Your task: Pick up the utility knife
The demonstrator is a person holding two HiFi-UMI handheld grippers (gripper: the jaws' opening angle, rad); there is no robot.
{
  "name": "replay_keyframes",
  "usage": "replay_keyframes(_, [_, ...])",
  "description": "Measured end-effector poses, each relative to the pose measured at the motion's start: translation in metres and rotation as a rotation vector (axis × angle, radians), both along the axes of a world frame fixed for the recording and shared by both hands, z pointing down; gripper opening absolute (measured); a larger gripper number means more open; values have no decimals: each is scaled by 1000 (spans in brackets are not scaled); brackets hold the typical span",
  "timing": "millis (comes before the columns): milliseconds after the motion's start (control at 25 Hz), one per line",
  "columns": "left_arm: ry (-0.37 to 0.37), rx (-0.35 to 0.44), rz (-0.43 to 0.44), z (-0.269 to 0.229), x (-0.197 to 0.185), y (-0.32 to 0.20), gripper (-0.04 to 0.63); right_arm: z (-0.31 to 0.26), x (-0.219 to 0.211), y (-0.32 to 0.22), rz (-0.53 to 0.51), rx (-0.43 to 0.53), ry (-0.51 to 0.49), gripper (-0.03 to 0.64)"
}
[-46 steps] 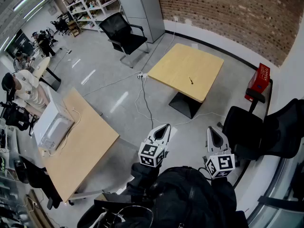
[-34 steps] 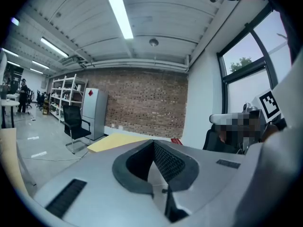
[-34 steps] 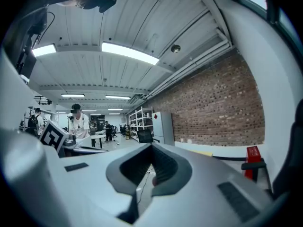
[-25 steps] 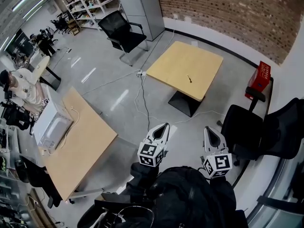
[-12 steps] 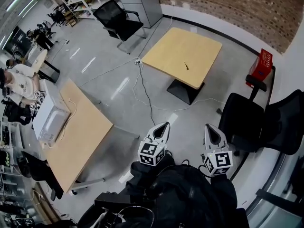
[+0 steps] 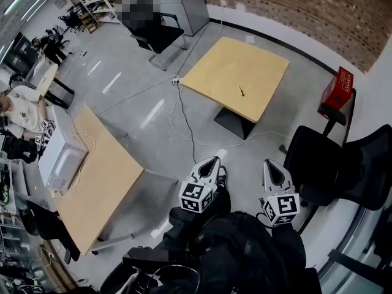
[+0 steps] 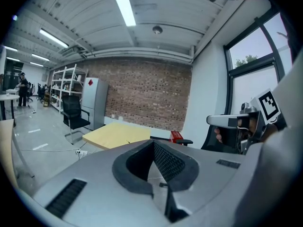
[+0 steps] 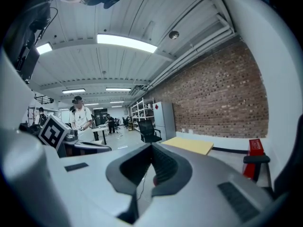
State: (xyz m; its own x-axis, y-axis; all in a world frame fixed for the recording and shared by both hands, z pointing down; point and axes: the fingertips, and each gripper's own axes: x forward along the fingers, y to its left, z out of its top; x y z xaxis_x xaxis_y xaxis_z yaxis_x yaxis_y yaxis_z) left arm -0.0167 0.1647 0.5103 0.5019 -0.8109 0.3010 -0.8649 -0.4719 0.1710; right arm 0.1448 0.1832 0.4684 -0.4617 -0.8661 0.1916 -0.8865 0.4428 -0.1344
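The utility knife (image 6: 242,91) is a small dark sliver lying on the square light-wood table (image 6: 214,72), far ahead across the grey floor. My left gripper (image 6: 209,163) and right gripper (image 6: 271,166) are held side by side close to my body, well short of that table. Both point towards it and both are shut with nothing between their tips. The left gripper view has its shut gripper (image 7: 152,161) in front and the wood table (image 7: 116,134) beyond. In the right gripper view, the same table (image 8: 188,144) lies past the shut gripper (image 8: 150,167).
Two black office chairs (image 6: 321,164) stand close on my right, with a red box (image 6: 338,95) by the brick wall. A long wooden bench (image 6: 101,182) carrying a white machine (image 6: 61,159) runs along the left. Cables (image 6: 184,118) trail over the floor. Another black chair (image 6: 156,35) stands behind the table.
The head view has shifted, so the table and floor sit a little differently in frame. A shoe now shows beside the left gripper. Both grippers stay shut in the same place.
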Motion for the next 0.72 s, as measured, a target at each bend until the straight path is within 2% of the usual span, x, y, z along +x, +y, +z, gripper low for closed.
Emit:
replay_keyframes(280, [17, 20, 20, -10, -14, -94, 2, -10, -13, -90, 16, 14, 16, 3])
replay_keyframes(720, [6, -32, 37, 4, -61, -226, 2, 2, -63, -224, 11, -30, 33, 3])
